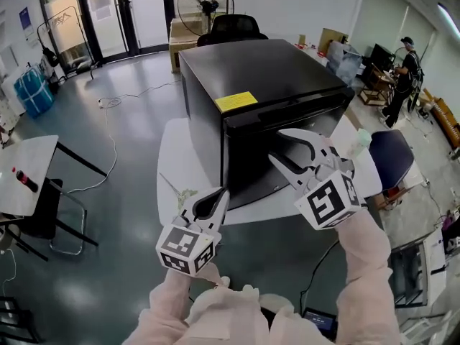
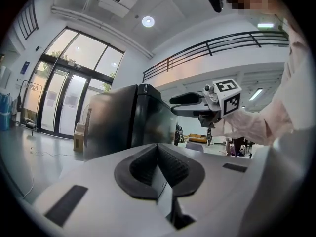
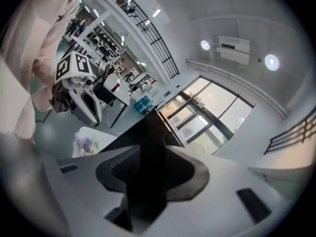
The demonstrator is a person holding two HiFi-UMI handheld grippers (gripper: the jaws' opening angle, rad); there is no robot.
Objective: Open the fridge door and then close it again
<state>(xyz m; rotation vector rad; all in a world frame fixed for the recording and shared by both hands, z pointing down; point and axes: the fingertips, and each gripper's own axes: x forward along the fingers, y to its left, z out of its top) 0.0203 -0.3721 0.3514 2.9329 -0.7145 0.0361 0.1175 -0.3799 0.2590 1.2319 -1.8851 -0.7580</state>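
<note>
Black fridge (image 1: 266, 77) on table (image 1: 172, 165), door (image 1: 248, 169) seemingly shut. Right tool (image 1: 277, 144) gapes empty before it, left tool (image 1: 221, 195) pinched together; grip door edge squarely.

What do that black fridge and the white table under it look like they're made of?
The fridge is likely painted metal, satin black: its top shows soft reflections. The table is probably laminate or plastic: smooth, matte white, with no grain visible.
</note>
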